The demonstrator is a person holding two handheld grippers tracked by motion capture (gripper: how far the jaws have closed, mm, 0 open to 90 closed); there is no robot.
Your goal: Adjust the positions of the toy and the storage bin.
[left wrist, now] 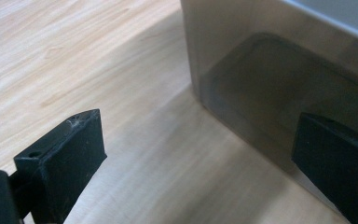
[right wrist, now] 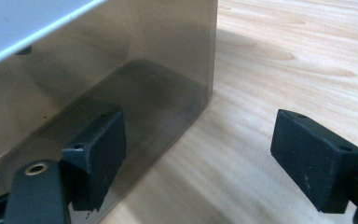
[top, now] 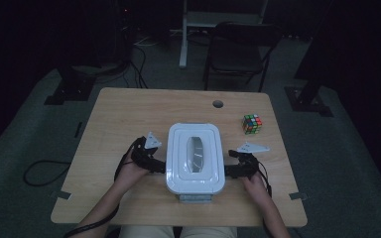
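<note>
Two hand-held grippers are set against the short sides of a white box (top: 195, 158), which stands near the front middle of the table (top: 129, 114) with its grey-rimmed lid on. The left hand-held gripper (top: 159, 166) is brought in from the box's left, the right hand-held gripper (top: 229, 171) from its right, each held low and roughly level by a hand resting at the table's front edge. In the left gripper view the jaws stand wide apart, one jaw in front of the box wall (left wrist: 279, 93), the other over bare wood; nothing is pinched. In the right gripper view the same is seen mirrored: the jaws are apart, one close to the wall (right wrist: 121, 65), no pad pressing. So the approach appears done, while any grip, lift or shift of the box is judged still to come. A colour cube (top: 251, 123) lies well apart, toward the far right.
</note>
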